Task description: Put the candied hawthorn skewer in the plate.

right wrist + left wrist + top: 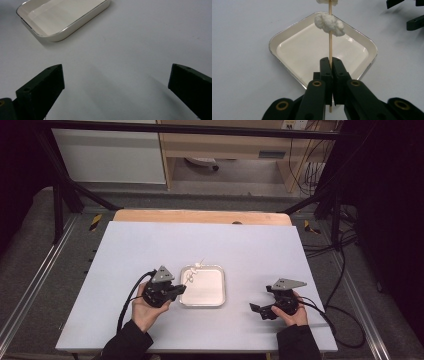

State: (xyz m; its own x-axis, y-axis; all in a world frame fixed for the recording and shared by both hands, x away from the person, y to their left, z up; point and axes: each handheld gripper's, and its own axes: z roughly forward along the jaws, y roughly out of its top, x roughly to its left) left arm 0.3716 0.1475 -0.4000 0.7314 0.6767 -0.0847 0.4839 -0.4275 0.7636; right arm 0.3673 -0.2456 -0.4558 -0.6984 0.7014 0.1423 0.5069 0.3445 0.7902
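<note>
A thin wooden skewer [330, 37] carries white marshmallow pieces [329, 23] and stands upright between the jaws of my left gripper [331, 61], which is shut on it. In the high view the left gripper [181, 287] hovers at the left rim of a white square tray [212, 292], with the skewer [194, 272] slanting up over the tray's far left corner. The tray [287, 40] lies below the skewer and holds nothing. My right gripper [256, 310] rests low on the table to the tray's right, open, with nothing between its jaws [115, 87].
The tray [62, 31] sits on a pale grey tabletop [150, 245] with a wooden strip along its far edge. Black frame posts and cables flank the table. A person's hands and dark sleeves enter from the near edge.
</note>
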